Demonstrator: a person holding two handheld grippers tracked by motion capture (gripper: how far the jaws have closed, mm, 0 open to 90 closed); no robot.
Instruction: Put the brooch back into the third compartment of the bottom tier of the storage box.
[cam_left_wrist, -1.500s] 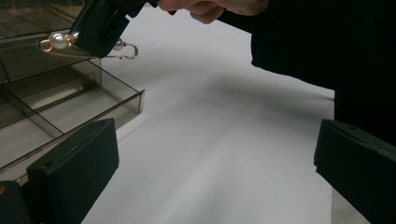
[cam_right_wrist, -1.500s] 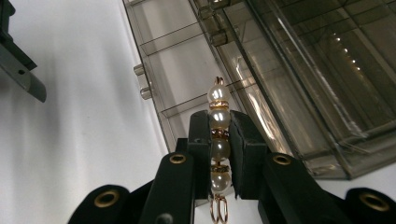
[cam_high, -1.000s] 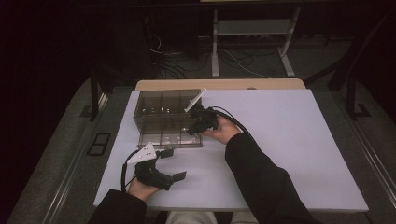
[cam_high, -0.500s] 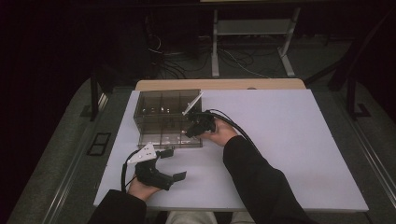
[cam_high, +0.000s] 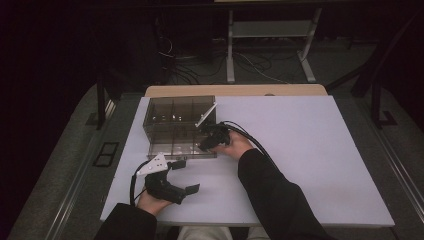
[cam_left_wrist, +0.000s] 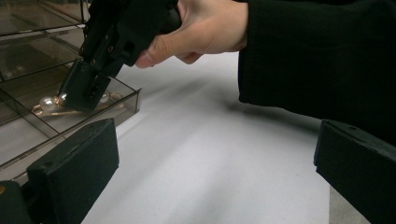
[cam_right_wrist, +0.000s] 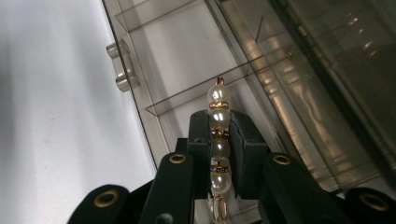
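Observation:
A smoky clear organizer box (cam_high: 172, 116) stands at the table's back left, its divided drawer (cam_high: 165, 146) pulled out toward me. My right gripper (cam_high: 205, 146) dips into the drawer's right front compartment (cam_right_wrist: 187, 79). In the right gripper view it (cam_right_wrist: 219, 128) is shut on a pearl-and-gold pin (cam_right_wrist: 218, 119), whose top pearl sticks out past the tips. The left gripper view shows the same pin (cam_left_wrist: 46, 102) under the right gripper's tip (cam_left_wrist: 84, 93), close to the drawer floor. My left gripper (cam_high: 186, 176) rests open on the white table in front of the drawer (cam_left_wrist: 28, 130), its jaws wide apart and empty (cam_left_wrist: 215, 177).
The white tabletop (cam_high: 310, 150) stretches bare to the right of the box. A wooden edge (cam_high: 235, 90) runs behind it, and metal stand legs (cam_high: 230, 55) with cables sit on the dark floor beyond. My right sleeve (cam_high: 270, 195) crosses the table's middle.
The right gripper has shifted slightly left and down into the drawer's front right compartment with the pin. The left gripper has stayed put.

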